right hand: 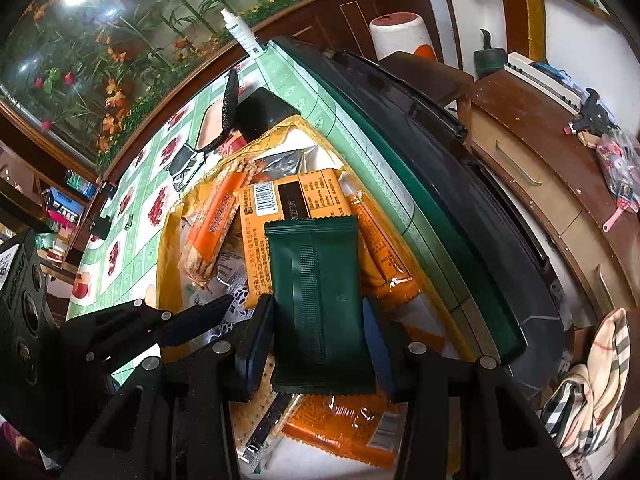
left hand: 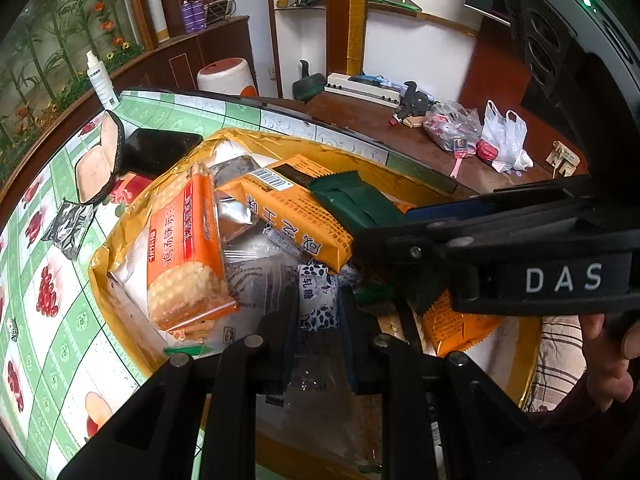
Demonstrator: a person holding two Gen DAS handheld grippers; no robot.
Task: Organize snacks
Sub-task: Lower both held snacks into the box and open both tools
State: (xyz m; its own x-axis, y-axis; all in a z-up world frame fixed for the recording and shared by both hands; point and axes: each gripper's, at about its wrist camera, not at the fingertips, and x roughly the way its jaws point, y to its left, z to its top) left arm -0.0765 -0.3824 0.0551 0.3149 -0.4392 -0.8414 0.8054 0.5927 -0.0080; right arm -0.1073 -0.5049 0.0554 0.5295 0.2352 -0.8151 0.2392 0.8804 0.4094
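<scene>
Right gripper (right hand: 316,344) clamped on green packet (right hand: 316,304) over gold tray (left hand: 120,236) at 12 o'clock for sorting; left gripper (left hand: 318,332) nearly closed, apparently empty, parked at 9.

The right gripper (right hand: 318,338) grips a dark green packet (right hand: 318,300) between its two pads, the packet standing lengthwise over a gold tray (right hand: 170,240) heaped with snacks. Behind the packet lies an orange box (right hand: 288,200) with a barcode, and to its left a tilted cracker pack (right hand: 214,220). An orange wrapper (right hand: 344,428) lies beneath the gripper. The left gripper (right hand: 192,316) reaches in from the left, its fingers close together over the tray. The tray sits on a table (right hand: 132,208) with a green checked cloth. A white spray bottle (right hand: 242,34) stands at the table's far edge.
</scene>
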